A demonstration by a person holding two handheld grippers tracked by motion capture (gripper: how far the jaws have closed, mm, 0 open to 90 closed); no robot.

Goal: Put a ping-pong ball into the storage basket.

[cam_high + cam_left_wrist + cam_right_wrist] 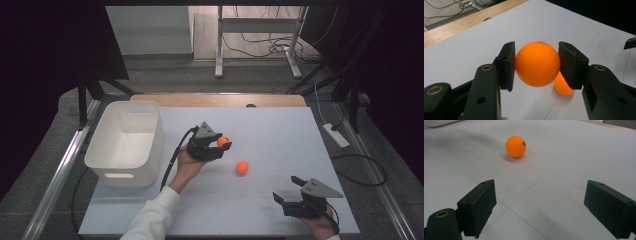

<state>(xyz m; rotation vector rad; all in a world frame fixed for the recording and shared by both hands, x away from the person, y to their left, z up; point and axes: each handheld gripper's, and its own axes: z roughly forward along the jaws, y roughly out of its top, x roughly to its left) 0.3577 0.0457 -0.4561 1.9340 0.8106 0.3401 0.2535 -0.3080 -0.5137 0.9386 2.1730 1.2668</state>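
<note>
A white bin [125, 142] stands at the table's [280, 125] left edge; beside it the left gripper [223, 144] clamps 1 orange ball [222, 141] above the surface; a second ball [242, 167] lies on the table — then the right gripper [286, 192], jaws apart, holding nothing.

Lab/test rig: white work board [280, 125] w/ metal frame legs [219, 45], loose floor cables [260, 42].
</note>
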